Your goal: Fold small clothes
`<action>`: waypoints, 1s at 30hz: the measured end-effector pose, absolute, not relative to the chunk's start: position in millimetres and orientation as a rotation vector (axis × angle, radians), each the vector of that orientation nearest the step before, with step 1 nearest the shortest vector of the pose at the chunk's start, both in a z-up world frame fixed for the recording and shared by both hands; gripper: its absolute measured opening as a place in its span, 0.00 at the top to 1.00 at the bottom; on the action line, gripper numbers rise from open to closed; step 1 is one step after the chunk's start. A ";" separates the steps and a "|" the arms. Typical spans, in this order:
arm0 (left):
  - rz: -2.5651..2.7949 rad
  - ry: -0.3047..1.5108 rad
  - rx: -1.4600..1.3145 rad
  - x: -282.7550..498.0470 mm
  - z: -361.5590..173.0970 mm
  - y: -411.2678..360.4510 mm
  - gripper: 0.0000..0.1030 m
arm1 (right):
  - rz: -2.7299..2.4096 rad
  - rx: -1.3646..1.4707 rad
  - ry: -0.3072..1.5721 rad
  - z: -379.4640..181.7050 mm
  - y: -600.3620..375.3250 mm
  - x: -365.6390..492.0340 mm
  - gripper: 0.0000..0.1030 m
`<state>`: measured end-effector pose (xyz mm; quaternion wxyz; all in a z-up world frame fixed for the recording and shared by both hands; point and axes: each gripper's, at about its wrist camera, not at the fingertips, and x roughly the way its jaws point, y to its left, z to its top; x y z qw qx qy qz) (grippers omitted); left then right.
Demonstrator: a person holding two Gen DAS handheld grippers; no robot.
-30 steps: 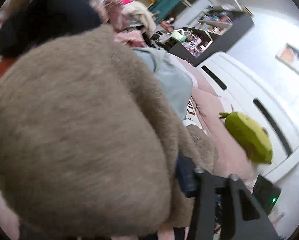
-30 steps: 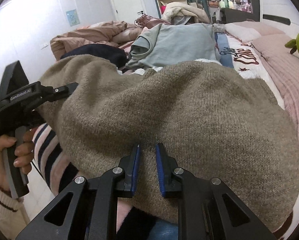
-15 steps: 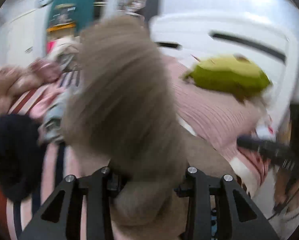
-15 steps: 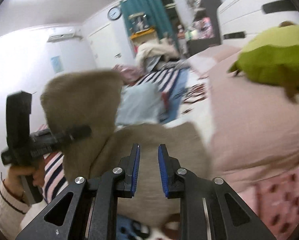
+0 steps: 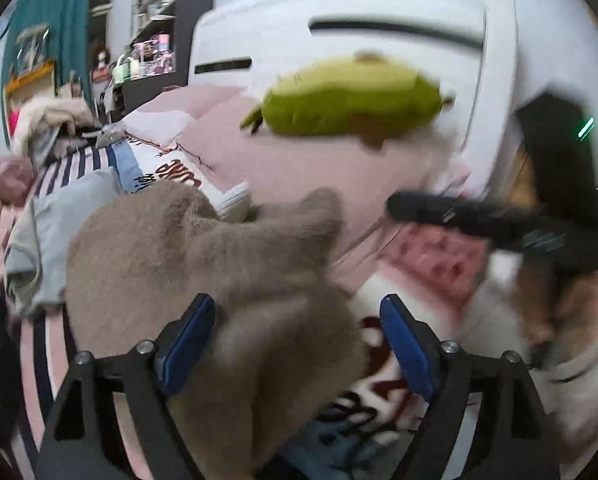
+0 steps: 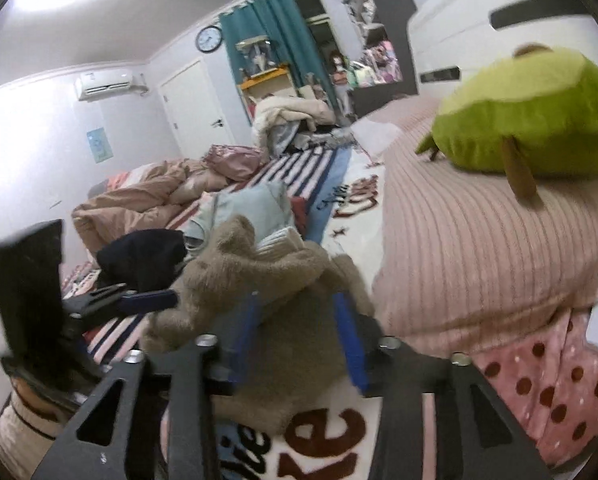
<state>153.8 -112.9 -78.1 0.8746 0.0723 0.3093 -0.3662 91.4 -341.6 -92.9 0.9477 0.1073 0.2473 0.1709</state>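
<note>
A brown knitted sweater lies bunched in a heap on the printed bedspread. My left gripper hangs over its near end. Its jaws are opening wide, the blue pads stand clear on either side, and the knit runs loosely between them. My right gripper is also opening, with the sweater between its pads but not pinched. In the left wrist view the right gripper is a blurred dark shape at the right, held by a hand. In the right wrist view the left gripper shows at the left.
A pale blue-grey garment and a dark navy one lie just beyond the sweater. A green plush toy sits on the pink ribbed pillow before the white headboard. A rumpled beige duvet lies far left.
Both grippers held the sweater spread out; they swung toward the pillow, and now both jaws have opened and the sweater has dropped into a heap.
</note>
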 end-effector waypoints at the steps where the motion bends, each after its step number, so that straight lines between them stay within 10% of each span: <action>1: -0.750 0.632 0.110 148.9 -70.2 -98.7 0.18 | 0.358 0.214 0.500 -89.4 -338.3 93.1 0.59; 15: -0.417 0.624 -0.218 146.2 -90.5 73.9 0.15 | 0.442 -0.014 0.890 -89.5 -208.9 235.0 0.30; 16: -0.415 0.628 -0.232 146.2 -94.5 77.2 0.15 | 0.403 -0.025 0.913 -100.6 -211.2 240.4 0.38; 17: -0.414 0.629 -0.237 146.6 -97.4 78.7 0.14 | 0.408 -0.009 0.924 -110.1 -215.5 243.3 0.81; 18: -0.413 0.631 -0.237 146.9 -100.3 80.7 0.14 | 0.482 0.052 0.929 -118.5 -221.2 242.1 0.90; 30: -0.587 0.667 -0.286 180.4 -105.2 38.8 0.07 | 0.342 0.340 0.859 -166.8 -338.9 154.1 0.91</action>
